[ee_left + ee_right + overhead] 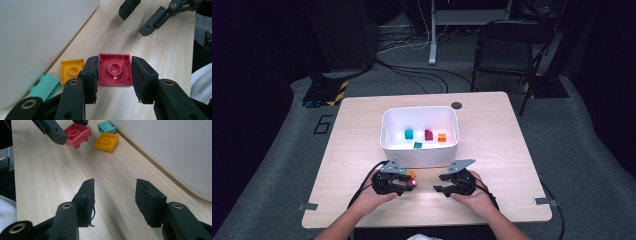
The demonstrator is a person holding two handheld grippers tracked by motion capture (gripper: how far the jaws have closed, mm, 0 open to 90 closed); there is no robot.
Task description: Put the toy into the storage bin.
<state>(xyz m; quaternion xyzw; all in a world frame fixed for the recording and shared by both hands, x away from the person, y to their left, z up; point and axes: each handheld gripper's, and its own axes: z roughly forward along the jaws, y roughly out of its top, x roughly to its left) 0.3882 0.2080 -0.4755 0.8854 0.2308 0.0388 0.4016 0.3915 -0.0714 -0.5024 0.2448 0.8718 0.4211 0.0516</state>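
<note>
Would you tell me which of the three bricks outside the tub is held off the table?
The red brick, clamped in the left gripper; the others lie flat.

Bin (387, 135) is sitting at frame centre on the table (492, 150); four blocks (428, 134) are lying inside it. Two blocks (106, 141) are lying just below the bin's lower-left wall.

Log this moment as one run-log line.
left hand-held gripper: shut on red brick | right hand-held gripper: open, nothing between its jaws | yellow brick, teal brick: on table beside white bin
</note>
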